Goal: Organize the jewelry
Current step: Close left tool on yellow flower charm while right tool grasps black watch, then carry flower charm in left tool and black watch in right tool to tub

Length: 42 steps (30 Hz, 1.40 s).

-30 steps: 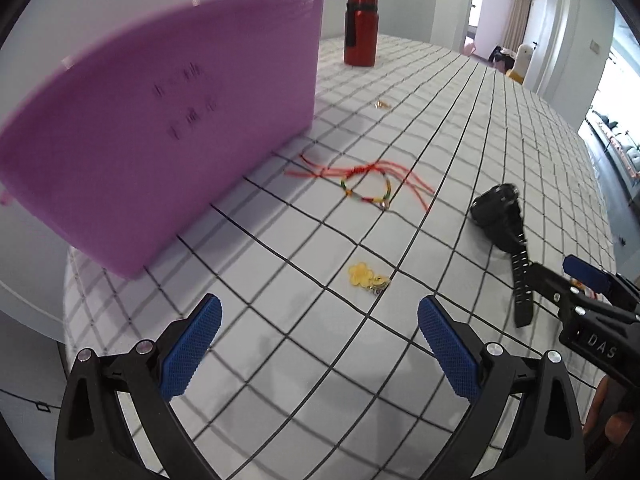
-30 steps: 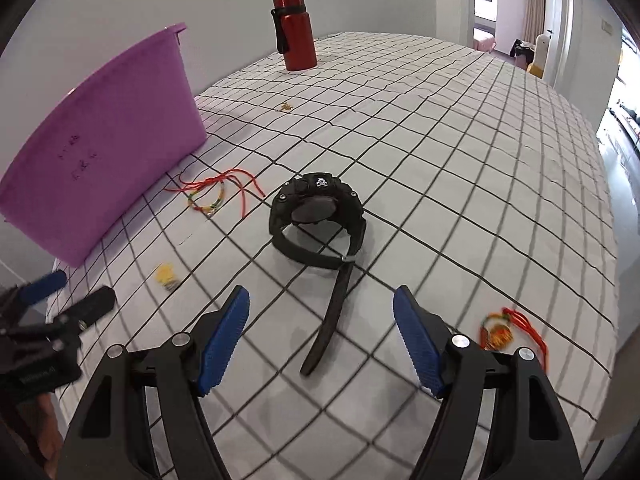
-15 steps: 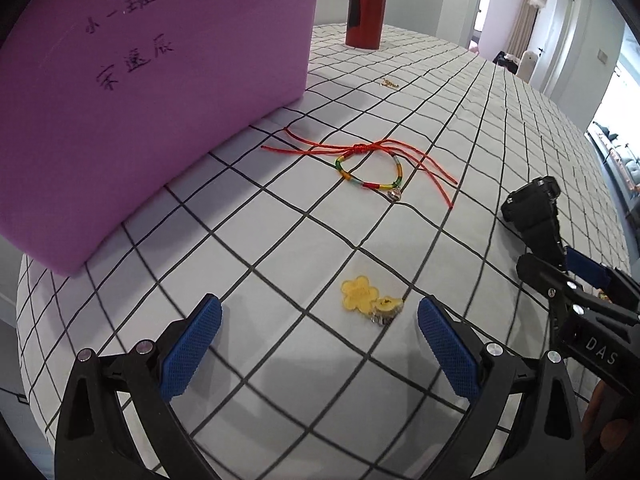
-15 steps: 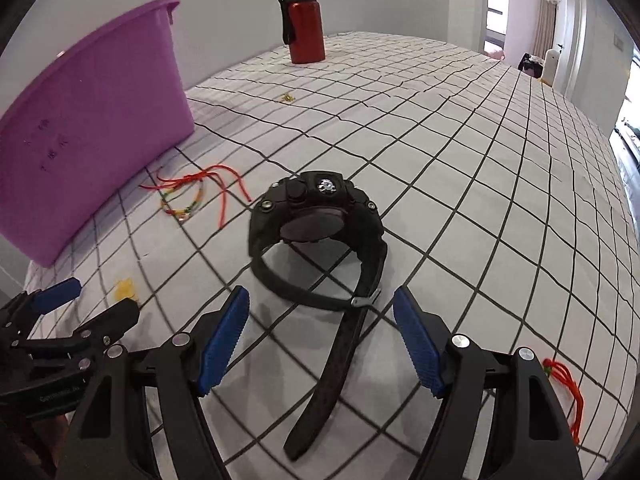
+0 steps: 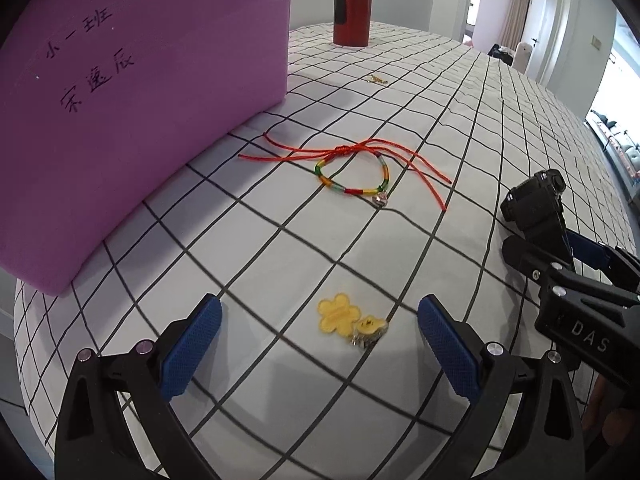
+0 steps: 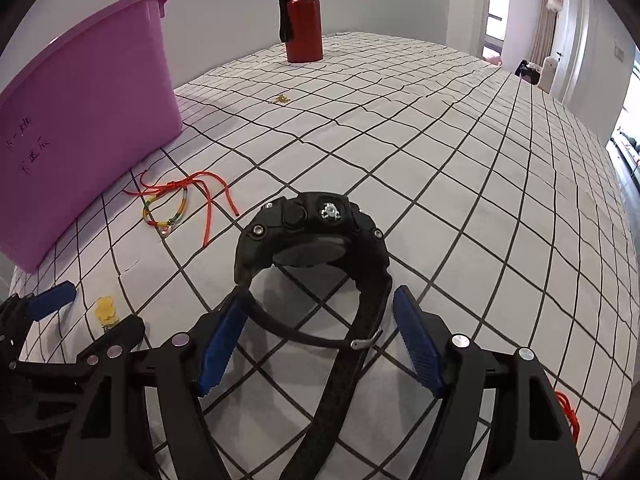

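While both tongs stand spread, left tongs (image 5: 318, 340) bracket the yellow flower charm (image 5: 338, 313) near the surface's corner, right tongs (image 6: 318, 338) straddle the black watch (image 6: 316, 240): pickup step, closing next.

You're working in a home here, a lived-in apartment room. Under you runs a white cloth with a black grid (image 6: 460, 184), creased like bedding or a table cover; which one, you can't tell. A red insulated bottle (image 6: 301, 20) stands at its far edge against a plain pale wall (image 6: 224, 12), and a purple plastic tub (image 5: 132, 92) carries handwritten characters. Off to your right, a doorway (image 6: 520, 28) opens onto curtains (image 5: 520, 12) and daylight.
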### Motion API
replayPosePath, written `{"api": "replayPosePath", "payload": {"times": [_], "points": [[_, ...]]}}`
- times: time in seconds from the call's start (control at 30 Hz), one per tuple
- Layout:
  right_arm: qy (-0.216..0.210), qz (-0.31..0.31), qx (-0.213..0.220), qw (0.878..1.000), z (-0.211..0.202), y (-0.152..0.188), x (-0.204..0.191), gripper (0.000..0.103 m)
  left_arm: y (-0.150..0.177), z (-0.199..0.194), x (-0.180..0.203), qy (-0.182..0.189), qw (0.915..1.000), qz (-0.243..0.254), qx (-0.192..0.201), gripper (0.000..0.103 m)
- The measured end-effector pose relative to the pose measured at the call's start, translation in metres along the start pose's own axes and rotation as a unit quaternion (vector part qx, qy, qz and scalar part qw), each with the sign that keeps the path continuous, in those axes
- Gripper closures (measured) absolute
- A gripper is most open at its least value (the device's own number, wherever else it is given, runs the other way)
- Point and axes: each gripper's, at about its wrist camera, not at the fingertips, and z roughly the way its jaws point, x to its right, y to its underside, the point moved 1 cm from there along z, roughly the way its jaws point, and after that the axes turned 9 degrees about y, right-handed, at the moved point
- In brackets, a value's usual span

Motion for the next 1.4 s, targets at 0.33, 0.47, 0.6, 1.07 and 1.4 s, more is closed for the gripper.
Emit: {"api": "replayPosePath", "payload": {"times": [0.33,0.47,0.6,1.07,1.4], "points": [[0.003,-0.015,0.004,1.000,0.004,-0.005,-0.004,0.036,0.009,-0.008,0.003,-0.001,0.9999,0.004,0.011,0.023],[0.003,-0.015,0.005,1.000,0.004,-0.005,-0.004,0.037,0.007,-0.011,0.010,0.008,0.9997,0.015,0.018,0.046],[0.001,-0.014,0.005,1.000,0.003,-0.005,-0.004,0.037,0.010,-0.014,0.011,0.006,0.9996,0.016,0.023,0.060],[-0.022,0.005,0.018,1.000,-0.011,0.003,0.004,0.039,0.019,-0.024,0.011,0.002,0.9993,0.024,0.028,0.087],[-0.034,0.013,0.020,0.999,-0.049,0.017,0.007,0.039,0.012,-0.058,0.007,0.016,0.9994,0.009,0.031,0.087]]}}
